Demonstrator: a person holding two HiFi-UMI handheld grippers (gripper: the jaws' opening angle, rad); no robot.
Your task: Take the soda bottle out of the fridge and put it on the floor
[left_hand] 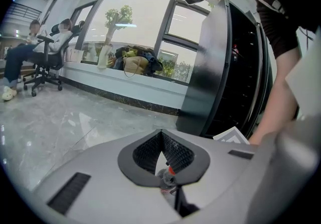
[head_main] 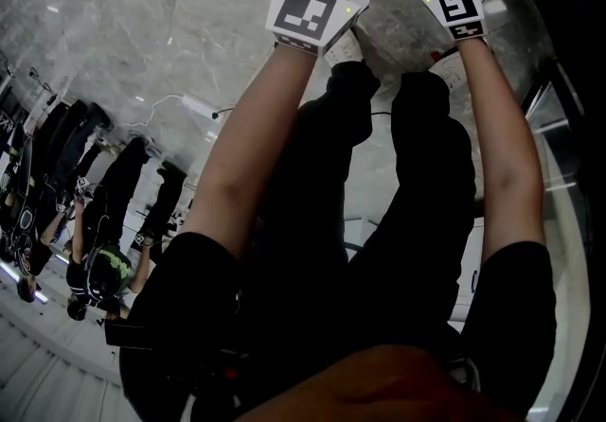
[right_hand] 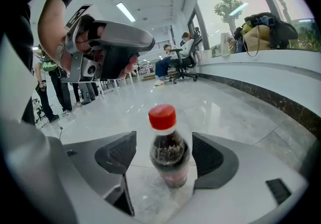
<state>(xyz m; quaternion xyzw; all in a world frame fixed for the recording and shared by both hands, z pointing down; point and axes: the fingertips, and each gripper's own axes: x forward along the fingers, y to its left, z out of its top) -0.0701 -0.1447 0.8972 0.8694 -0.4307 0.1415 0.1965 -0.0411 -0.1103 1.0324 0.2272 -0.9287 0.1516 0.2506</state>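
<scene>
Soda bottle (right_hand: pixel 169 155), with red cap and dark contents, stands upright on the pale marble floor (right_hand: pixel 225 112), out of the fridge (left_hand: pixel 220 77). In the head view only its red cap shows, at the top edge.

Left: a seated person (left_hand: pixel 47 42) in an office chair, well apart from the work area, and bags (left_hand: pixel 135 62) on the window ledge.

Centre left: the left gripper (left_hand: pixel 162 135), held above the floor. Its ribbed pads (left_hand: pixel 148 150) meet at the tips and nothing is clamped between them.

Centre right: the right gripper (right_hand: pixel 164 142), held low with its jaws apart. The bottle stands between the two pads with a narrow gap on either side, so the pads do not press on it.

Right: the dark fridge stands on the floor near the window wall, beside the person's right forearm (left_hand: pixel 273 112).

The head view looks down along both bare forearms and dark trousers to the two marker cubes (head_main: pixel 308 15).
</scene>
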